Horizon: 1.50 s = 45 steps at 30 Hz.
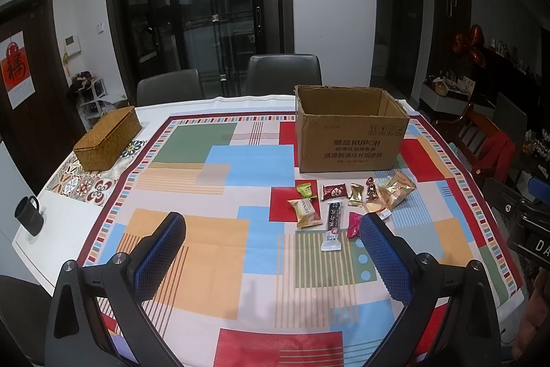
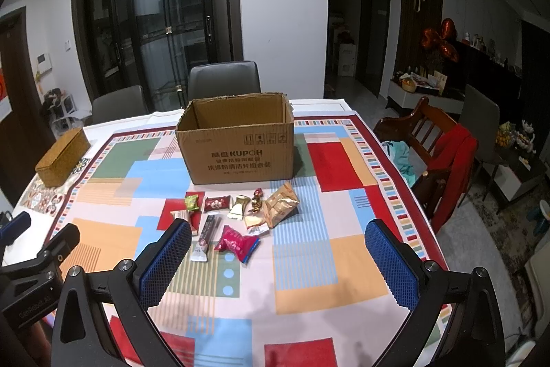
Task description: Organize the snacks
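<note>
An open cardboard box (image 1: 347,140) (image 2: 237,150) stands on the patterned tablecloth, and nothing shows inside it. Several wrapped snacks lie in a cluster in front of it: a green packet (image 1: 306,190) (image 2: 191,203), a dark red packet (image 1: 333,192) (image 2: 216,204), a crumpled gold bag (image 1: 397,191) (image 2: 280,204), a black stick packet (image 1: 332,222) (image 2: 207,233) and a magenta packet (image 2: 237,242) (image 1: 353,225). My left gripper (image 1: 273,251) is open above the cloth, left of and nearer than the snacks. My right gripper (image 2: 278,255) is open too, hovering just in front of the cluster.
A woven lidded basket (image 1: 108,136) (image 2: 62,157) sits at the table's far left, and a black mug (image 1: 29,215) near the left edge. Grey chairs (image 1: 283,73) stand behind the table. A wooden chair with red clothing (image 2: 443,153) is at the right.
</note>
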### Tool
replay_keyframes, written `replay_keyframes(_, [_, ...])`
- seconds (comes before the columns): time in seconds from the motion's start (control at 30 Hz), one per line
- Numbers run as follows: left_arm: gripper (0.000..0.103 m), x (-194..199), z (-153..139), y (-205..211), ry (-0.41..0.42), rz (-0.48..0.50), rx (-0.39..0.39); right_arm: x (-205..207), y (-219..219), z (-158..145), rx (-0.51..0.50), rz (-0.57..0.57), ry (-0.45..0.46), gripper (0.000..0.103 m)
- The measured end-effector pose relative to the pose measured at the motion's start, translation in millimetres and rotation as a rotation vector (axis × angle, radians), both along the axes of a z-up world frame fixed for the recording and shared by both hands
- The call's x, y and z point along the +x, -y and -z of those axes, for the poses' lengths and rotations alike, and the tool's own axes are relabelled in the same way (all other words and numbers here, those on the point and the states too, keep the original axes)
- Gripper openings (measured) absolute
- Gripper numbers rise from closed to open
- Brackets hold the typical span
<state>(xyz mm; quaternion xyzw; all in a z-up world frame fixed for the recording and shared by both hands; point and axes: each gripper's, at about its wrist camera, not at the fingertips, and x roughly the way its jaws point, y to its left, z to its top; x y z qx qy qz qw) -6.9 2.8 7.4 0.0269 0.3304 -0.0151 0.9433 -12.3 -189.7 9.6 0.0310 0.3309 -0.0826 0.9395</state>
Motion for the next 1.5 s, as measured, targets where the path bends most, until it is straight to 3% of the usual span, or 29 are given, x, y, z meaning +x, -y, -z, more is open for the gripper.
replay_keyframes(0.7, [0.103,7,6,-2,0.010,-0.004,0.011,8,3,9,-0.008,0.013,0.000,0.103])
replay_keyframes(1.5, [0.103,65,46,16,-0.030,0.000,0.012,58,14,40,-0.051,0.045,0.010,0.102])
